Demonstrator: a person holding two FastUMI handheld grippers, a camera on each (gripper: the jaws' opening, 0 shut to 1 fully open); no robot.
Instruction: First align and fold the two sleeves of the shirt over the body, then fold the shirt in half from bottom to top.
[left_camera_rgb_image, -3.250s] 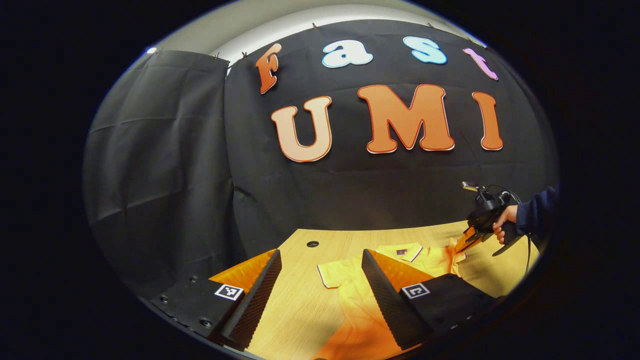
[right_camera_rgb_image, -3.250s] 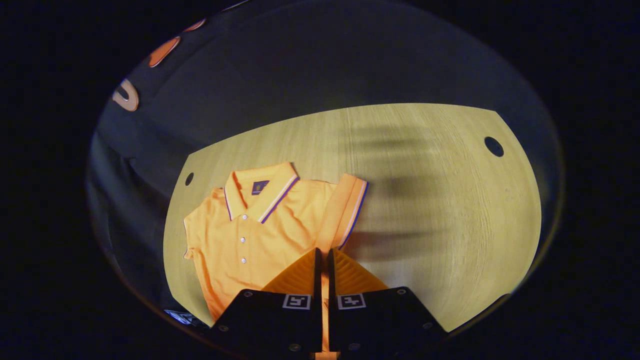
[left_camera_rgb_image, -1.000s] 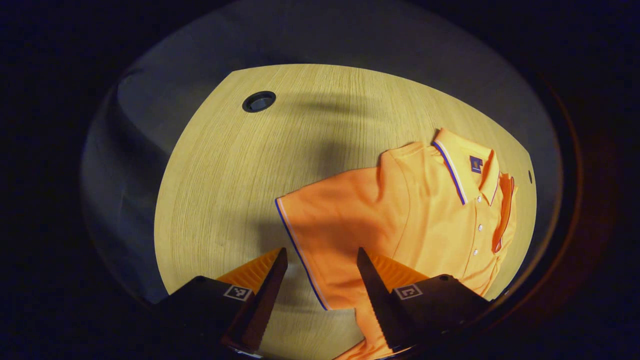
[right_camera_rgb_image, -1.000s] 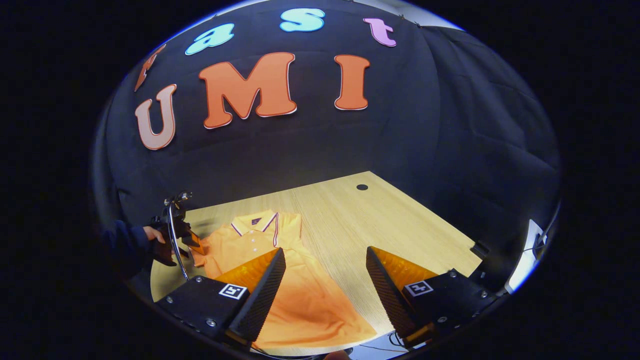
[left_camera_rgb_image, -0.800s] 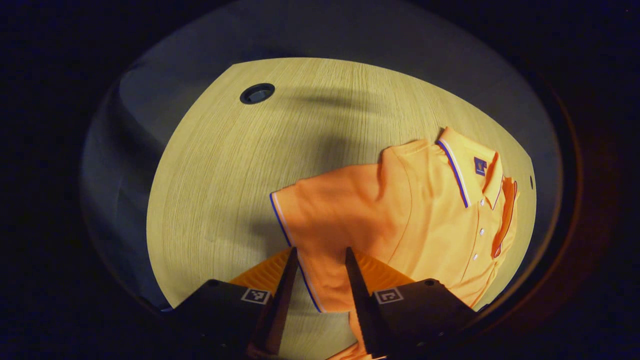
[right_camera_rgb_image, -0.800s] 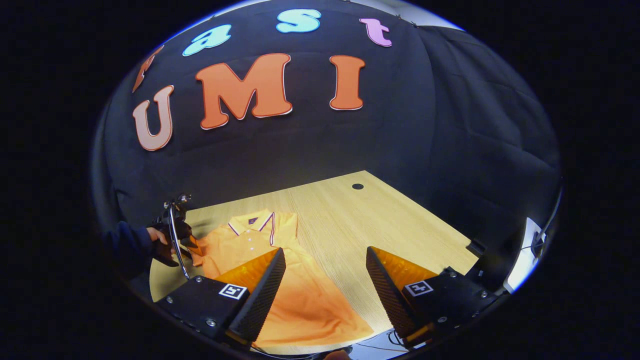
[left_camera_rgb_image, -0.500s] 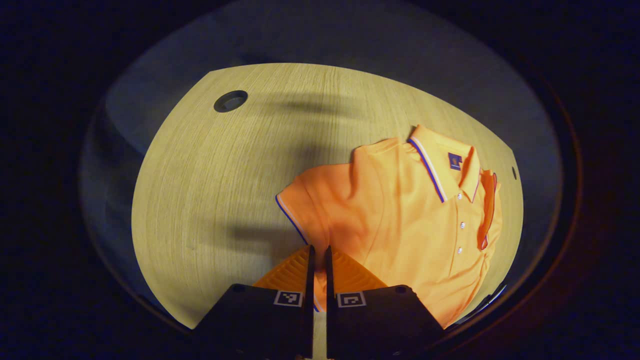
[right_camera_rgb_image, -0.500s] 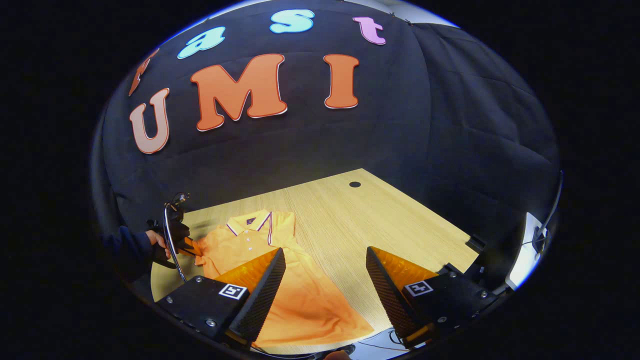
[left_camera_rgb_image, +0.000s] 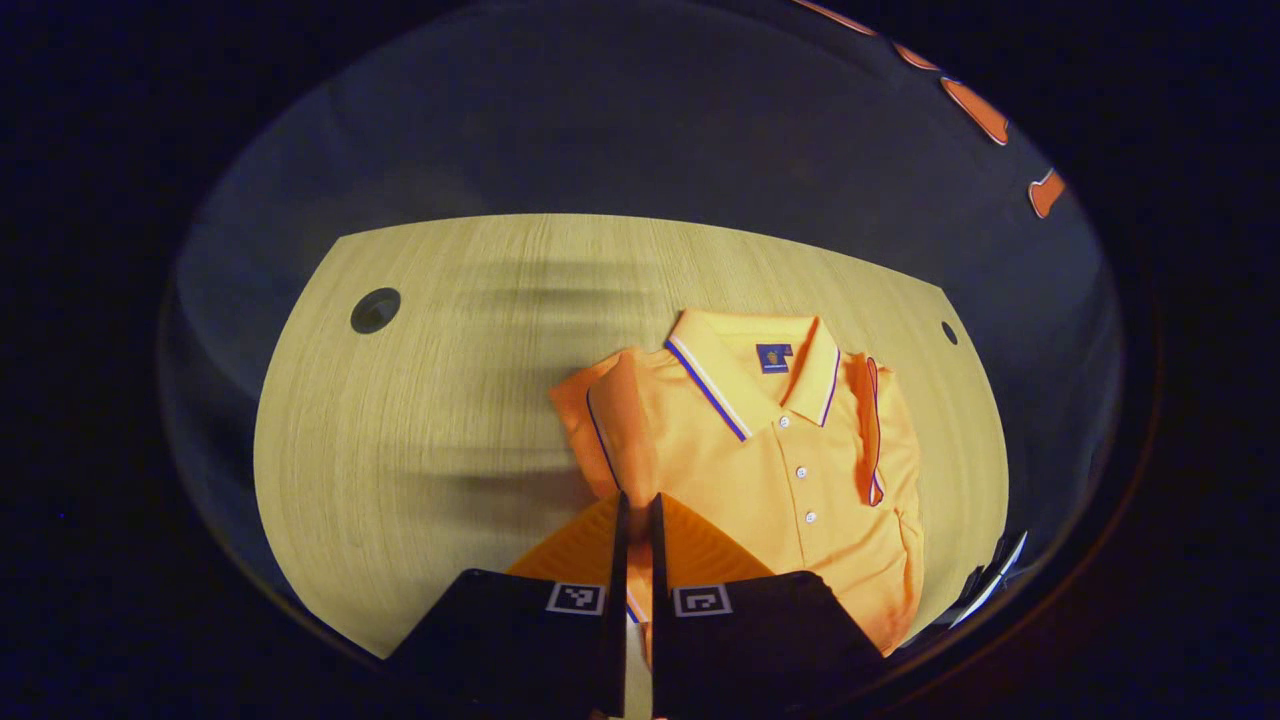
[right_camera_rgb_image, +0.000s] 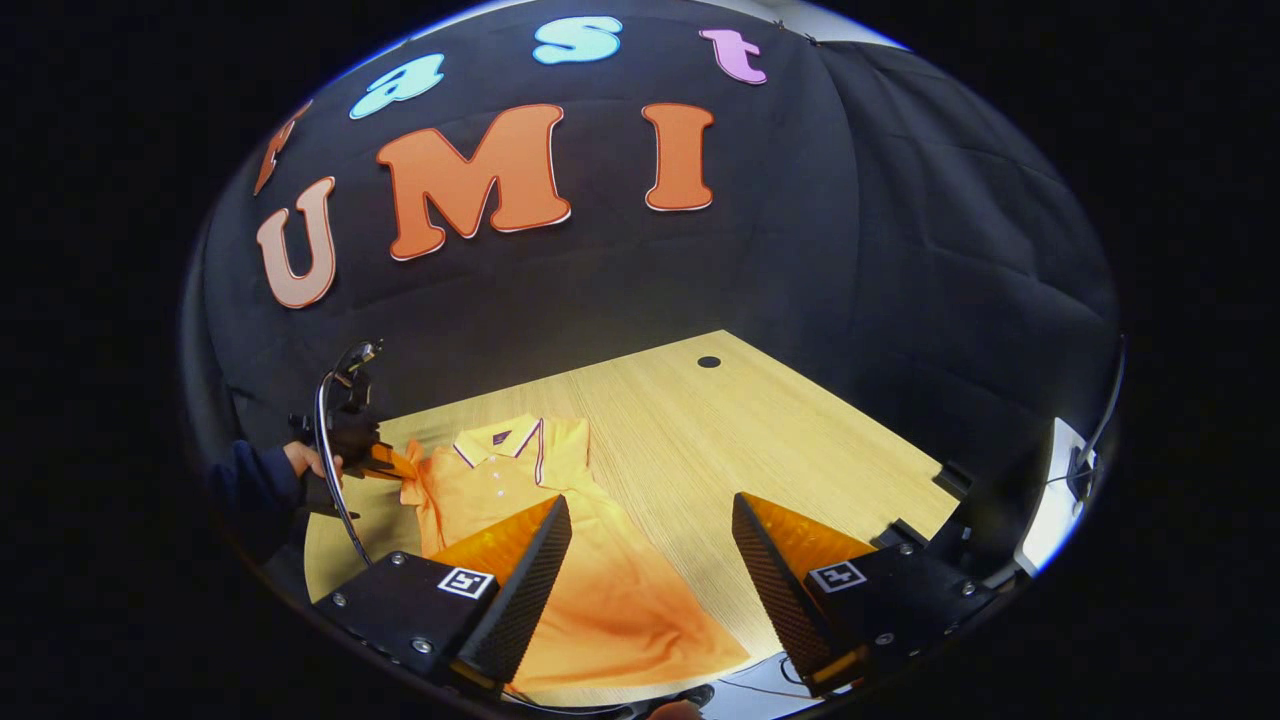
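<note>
Now left gripper (left_camera_rgb_image: 636, 505) pinching sleeve (left_camera_rgb_image: 612, 425) of orange short-sleeved polo shirt (left_camera_rgb_image: 790, 470) on pale wooden table (left_camera_rgb_image: 420, 420); right gripper (right_camera_rgb_image: 650, 540) spread wide above shirt's hem.

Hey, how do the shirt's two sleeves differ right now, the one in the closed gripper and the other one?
The left sleeve is pinched in the shut left gripper and lifted, only partway over the shirt; the right sleeve lies flat, already folded onto the body, with nothing holding it. The right gripper is open, off the cloth. Both sleeves are orange with striped cuffs.
</note>
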